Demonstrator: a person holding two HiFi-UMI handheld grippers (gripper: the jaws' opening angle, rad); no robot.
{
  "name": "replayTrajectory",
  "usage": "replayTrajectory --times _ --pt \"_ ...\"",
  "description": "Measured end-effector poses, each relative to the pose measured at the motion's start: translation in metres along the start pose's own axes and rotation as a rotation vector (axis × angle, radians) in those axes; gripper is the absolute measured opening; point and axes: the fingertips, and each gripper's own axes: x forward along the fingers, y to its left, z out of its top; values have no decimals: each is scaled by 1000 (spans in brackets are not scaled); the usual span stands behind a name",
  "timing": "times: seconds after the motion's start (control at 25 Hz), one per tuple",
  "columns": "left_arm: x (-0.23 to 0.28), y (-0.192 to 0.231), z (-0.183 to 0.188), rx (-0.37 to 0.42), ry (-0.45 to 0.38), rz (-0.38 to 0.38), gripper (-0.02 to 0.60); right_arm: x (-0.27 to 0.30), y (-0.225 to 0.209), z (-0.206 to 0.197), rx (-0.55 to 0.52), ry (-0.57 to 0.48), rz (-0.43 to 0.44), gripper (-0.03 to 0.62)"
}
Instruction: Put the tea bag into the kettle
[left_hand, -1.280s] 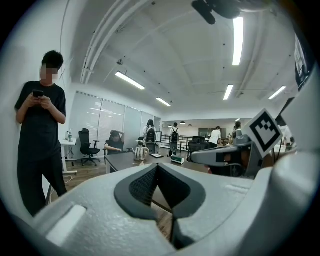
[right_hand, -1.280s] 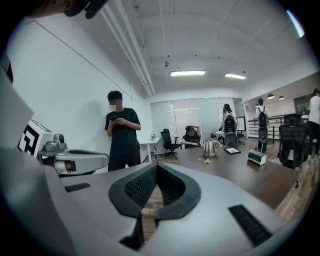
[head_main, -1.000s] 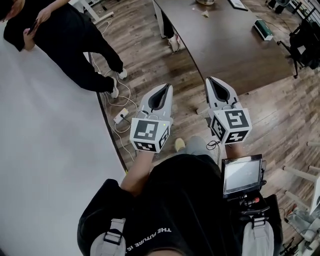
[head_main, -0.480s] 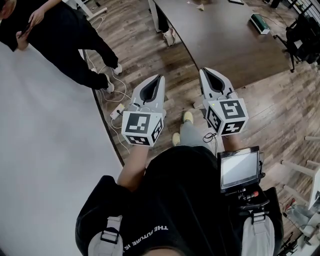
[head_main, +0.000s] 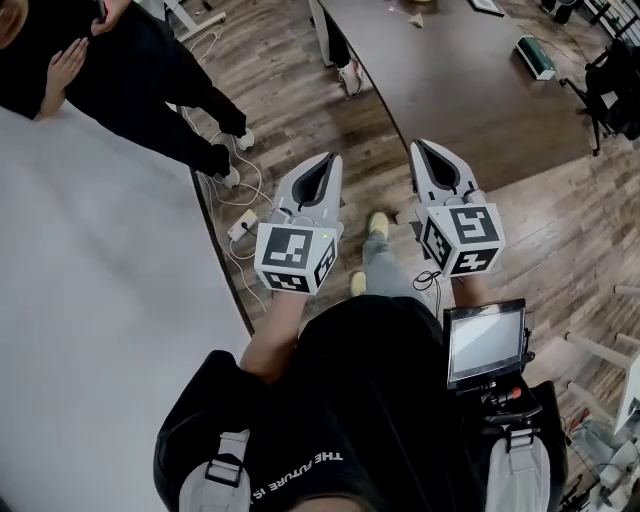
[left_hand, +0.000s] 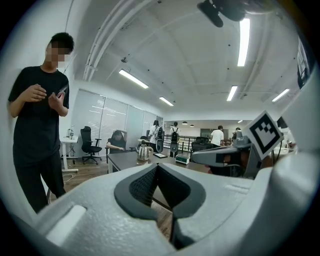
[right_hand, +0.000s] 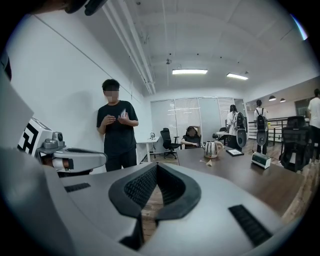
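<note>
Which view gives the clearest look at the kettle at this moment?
The right gripper view: the kettle stands unobstructed on the dark table, with the tea bag lying beside it. The left gripper view also shows the kettle, small, at the table's far end. The head view shows the table but no kettle.

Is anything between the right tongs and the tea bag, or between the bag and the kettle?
Nothing visible. Only floor and bare tabletop lie between the right tongs and the tea bag. The bag lies before the kettle; the green box sits off to the side.
</note>
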Motion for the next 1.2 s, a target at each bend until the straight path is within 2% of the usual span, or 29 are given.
replayTrajectory --times 0.12,0.44,0.84,1.2 --pt "20 12 -4 -1 -1 -3 5 21 -11 -5 1 3 -4 3" --pt "116 50 -3 11 36 -13 5 106 -67 0 31 23 1 3" --pt "163 77 14 22 52 -15 5 153 -90 17 43 42 6 3" --pt "244 100 30 35 82 14 5 214 -151 30 76 65 23 3"
